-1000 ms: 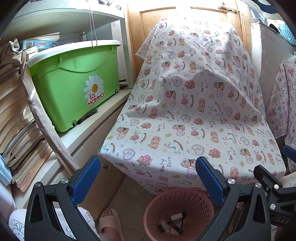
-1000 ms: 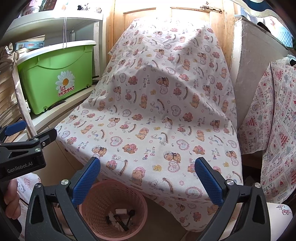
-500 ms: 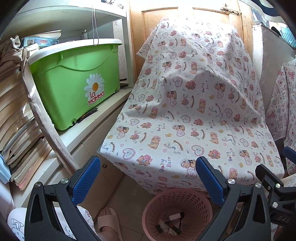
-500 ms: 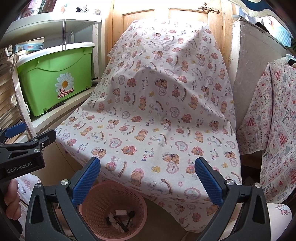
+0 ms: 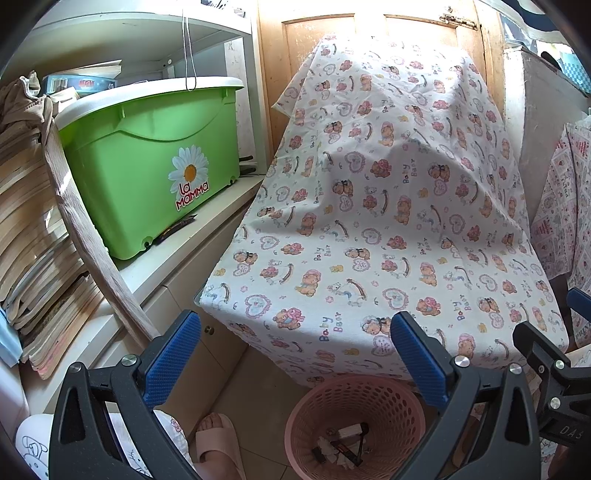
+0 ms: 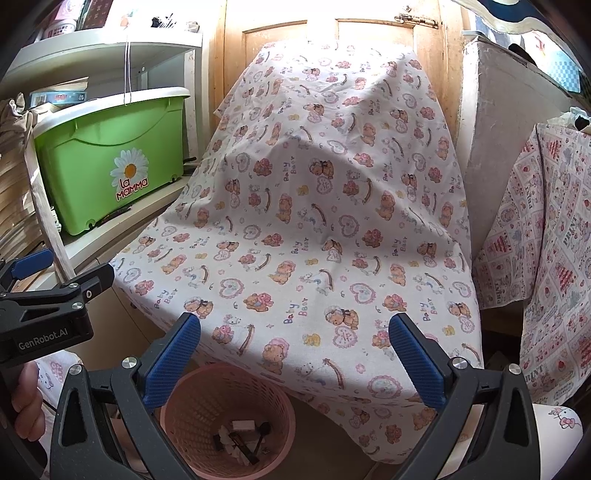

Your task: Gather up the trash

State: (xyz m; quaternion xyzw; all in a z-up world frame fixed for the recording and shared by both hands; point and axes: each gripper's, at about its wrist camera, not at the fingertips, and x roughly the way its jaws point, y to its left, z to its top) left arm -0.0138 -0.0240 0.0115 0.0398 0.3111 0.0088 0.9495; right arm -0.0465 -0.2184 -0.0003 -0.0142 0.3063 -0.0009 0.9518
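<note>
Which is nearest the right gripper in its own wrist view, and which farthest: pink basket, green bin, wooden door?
1. The pink basket, on the floor just below the right gripper, by its left finger.
2. The green bin, on the shelf counter up to the left.
3. The wooden door, at the back, behind the bear-print cloth.

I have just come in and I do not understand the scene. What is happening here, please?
A person holds a gripper in each hand above a pink basket on the floor. The left gripper and the right gripper are both open and hold nothing. Small pieces of trash already lie at the bottom of the basket. Behind it, a cloth with a bear print covers something large, and a green box stands on a shelf.
</note>
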